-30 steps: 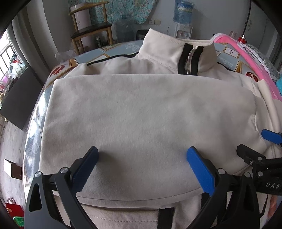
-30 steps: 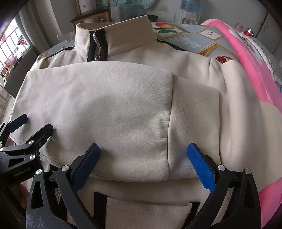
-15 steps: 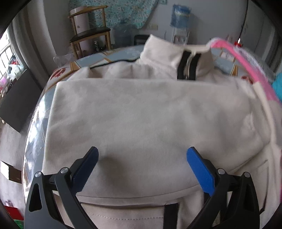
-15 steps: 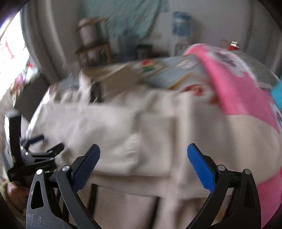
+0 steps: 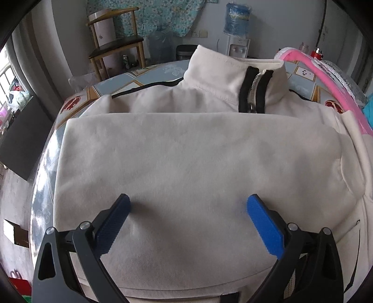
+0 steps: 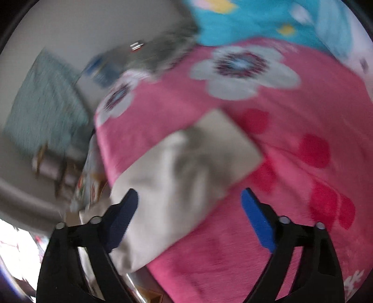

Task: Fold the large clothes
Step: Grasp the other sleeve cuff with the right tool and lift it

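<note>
A cream zip-neck jacket (image 5: 186, 163) lies on the table, its lower part folded up over the chest and its black-trimmed collar (image 5: 254, 91) at the far side. My left gripper (image 5: 187, 207) hovers open just above the folded panel, nothing between its blue pads. In the blurred right wrist view, the jacket's cream sleeve (image 6: 186, 172) lies stretched out over a pink flowered blanket (image 6: 291, 151). My right gripper (image 6: 188, 202) hangs over that sleeve with its jaws wide but closing; the pads do not press on the cloth.
The patterned table (image 5: 149, 77) shows beyond the collar. A wooden chair (image 5: 116, 46), water bottles and a dispenser (image 5: 237, 28) stand at the far wall. The pink blanket's edge (image 5: 326, 77) lies at the right, with a turquoise blanket (image 6: 268, 21) past it.
My right gripper has swung off the folded panel to the right and rolled, now over the sleeve on the pink blanket; it has left the left view. The left gripper has stayed put.
</note>
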`<state>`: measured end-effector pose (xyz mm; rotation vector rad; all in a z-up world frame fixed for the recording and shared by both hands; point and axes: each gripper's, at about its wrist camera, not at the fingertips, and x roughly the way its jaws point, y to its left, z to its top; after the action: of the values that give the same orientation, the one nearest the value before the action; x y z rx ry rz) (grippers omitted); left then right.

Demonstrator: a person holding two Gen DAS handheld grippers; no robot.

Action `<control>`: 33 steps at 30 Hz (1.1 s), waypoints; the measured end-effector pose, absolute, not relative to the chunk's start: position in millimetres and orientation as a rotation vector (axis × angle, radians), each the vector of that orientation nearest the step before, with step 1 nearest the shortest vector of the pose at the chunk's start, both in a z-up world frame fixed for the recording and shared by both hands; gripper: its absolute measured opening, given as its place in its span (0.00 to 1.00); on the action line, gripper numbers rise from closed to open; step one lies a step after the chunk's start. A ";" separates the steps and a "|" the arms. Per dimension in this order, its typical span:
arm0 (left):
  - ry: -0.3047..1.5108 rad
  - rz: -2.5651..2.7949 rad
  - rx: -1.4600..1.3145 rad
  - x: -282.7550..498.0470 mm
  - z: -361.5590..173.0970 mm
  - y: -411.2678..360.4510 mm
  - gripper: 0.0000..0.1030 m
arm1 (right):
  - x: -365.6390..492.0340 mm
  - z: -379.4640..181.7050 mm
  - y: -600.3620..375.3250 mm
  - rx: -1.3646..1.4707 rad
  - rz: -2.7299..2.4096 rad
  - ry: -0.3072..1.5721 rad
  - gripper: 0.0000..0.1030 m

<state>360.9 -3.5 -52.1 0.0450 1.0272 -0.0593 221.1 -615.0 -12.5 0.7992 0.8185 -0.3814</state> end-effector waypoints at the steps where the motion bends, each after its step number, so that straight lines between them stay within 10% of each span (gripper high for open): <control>1: 1.025 -0.059 0.046 360.7 -52.1 -3.4 0.96 | 219.3 -17.2 -623.2 0.827 -0.389 0.819 0.76; 11: 1.025 -0.058 0.046 362.1 -52.2 -3.9 0.96 | 223.4 -62.3 -647.5 0.998 -0.433 0.802 0.49; 16: 1.022 -0.063 0.046 361.9 -53.4 -3.5 0.96 | 222.6 -56.7 -644.3 0.948 -0.497 0.781 0.12; 33: 1.038 -0.122 0.003 362.0 -48.9 7.2 0.96 | 249.9 154.9 -479.3 0.464 -0.177 0.451 0.06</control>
<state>362.0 7.2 -48.9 0.0028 1.0383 -0.1220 249.9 -479.3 154.9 0.4641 0.4514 -0.1772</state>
